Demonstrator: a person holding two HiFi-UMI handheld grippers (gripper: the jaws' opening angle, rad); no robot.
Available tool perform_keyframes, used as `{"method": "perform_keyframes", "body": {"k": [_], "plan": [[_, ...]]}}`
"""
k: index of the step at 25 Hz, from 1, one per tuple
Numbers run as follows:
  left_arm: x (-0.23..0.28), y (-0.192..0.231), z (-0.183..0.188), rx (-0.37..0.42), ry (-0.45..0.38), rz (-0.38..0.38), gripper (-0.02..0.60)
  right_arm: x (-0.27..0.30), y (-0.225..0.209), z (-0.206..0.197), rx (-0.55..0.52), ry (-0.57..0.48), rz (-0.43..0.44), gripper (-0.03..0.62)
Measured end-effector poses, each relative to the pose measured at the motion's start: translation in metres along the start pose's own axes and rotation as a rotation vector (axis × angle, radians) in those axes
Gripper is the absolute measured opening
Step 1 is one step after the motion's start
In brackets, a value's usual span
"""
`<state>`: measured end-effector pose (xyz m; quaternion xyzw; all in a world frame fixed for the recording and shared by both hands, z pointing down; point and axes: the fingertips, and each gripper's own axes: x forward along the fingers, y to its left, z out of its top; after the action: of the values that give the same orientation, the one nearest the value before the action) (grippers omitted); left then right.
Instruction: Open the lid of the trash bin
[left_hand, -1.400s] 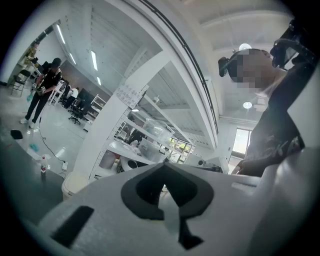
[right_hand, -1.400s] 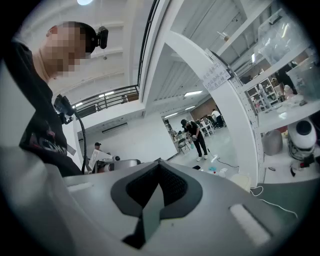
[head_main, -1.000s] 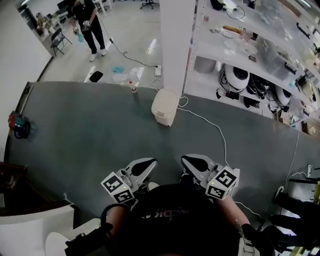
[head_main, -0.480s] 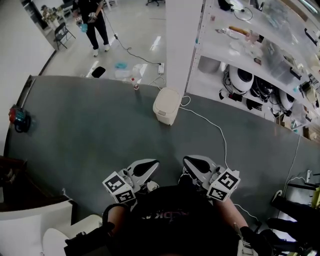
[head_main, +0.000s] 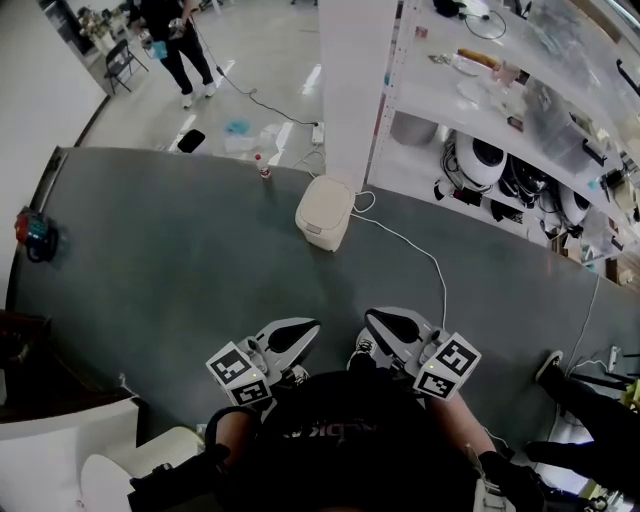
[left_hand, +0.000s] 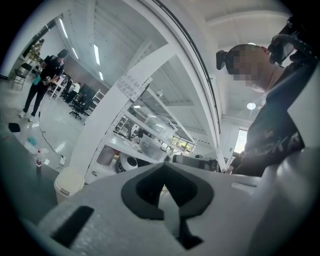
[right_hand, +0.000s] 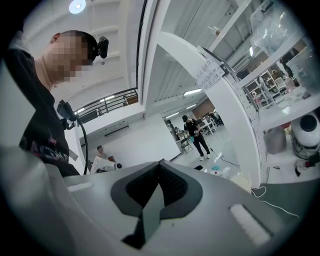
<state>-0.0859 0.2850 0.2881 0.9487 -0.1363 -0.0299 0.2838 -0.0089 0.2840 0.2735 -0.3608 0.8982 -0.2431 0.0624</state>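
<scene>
The cream trash bin (head_main: 325, 213) stands on the grey floor mat beside a white pillar, its lid down. It also shows small at the lower left of the left gripper view, trash bin (left_hand: 69, 181), and beside the pillar base in the right gripper view, trash bin (right_hand: 242, 181). My left gripper (head_main: 303, 329) and right gripper (head_main: 376, 320) are held level close to the person's body, well short of the bin. Both sets of jaws are shut with nothing between them, as the left gripper (left_hand: 165, 166) and right gripper (right_hand: 160, 164) show in their own views.
A white pillar (head_main: 350, 90) and shelving (head_main: 500, 100) stand behind the bin. A white cable (head_main: 425, 255) runs across the mat. A small bottle (head_main: 263, 167) stands at the mat's far edge. A person (head_main: 165, 40) stands far off; a shoe (head_main: 552, 366) is at the right.
The whole view has shifted slightly as the person moves toward the bin, with both grippers carried along, still shut. A shoe has come into view at the right.
</scene>
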Motion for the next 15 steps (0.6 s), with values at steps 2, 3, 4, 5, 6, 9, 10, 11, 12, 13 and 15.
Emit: {"method": "perform_keyframes", "body": {"k": [2,3,4,5,6,9,10,11,12,13,15], "plan": [[0.015,0.002,0.002,0.002,0.004,0.006,-0.002,-0.004,-0.013,0.008,0.006,-0.009,0.010,0.008],[0.022,0.004,0.003,0.003,0.006,0.010,-0.002,-0.007,-0.020,0.012,0.009,-0.012,0.014,0.008],[0.030,0.005,0.004,0.004,0.006,0.014,-0.002,-0.010,-0.027,0.015,0.010,-0.014,0.017,0.008],[0.037,0.005,0.005,0.004,0.006,0.020,-0.002,-0.013,-0.034,0.018,0.011,-0.014,0.020,0.008],[0.045,0.006,0.006,0.004,0.006,0.026,-0.002,-0.017,-0.041,0.022,0.013,-0.014,0.023,0.008],[0.069,0.010,0.010,-0.003,0.007,0.044,-0.002,-0.026,-0.065,0.033,0.019,-0.016,0.029,0.008],[0.075,0.012,0.011,-0.006,0.008,0.053,-0.002,-0.029,-0.072,0.036,0.024,-0.016,0.031,0.008],[0.081,0.014,0.012,-0.008,0.008,0.065,-0.002,-0.032,-0.078,0.039,0.029,-0.014,0.036,0.008],[0.085,0.017,0.013,-0.010,0.008,0.079,-0.002,-0.034,-0.085,0.041,0.034,-0.009,0.041,0.008],[0.090,0.020,0.014,-0.013,0.006,0.094,-0.002,-0.037,-0.091,0.043,0.038,-0.004,0.048,0.008],[0.098,0.029,0.015,-0.017,0.002,0.128,-0.002,-0.042,-0.104,0.047,0.046,0.004,0.060,0.008]]}}
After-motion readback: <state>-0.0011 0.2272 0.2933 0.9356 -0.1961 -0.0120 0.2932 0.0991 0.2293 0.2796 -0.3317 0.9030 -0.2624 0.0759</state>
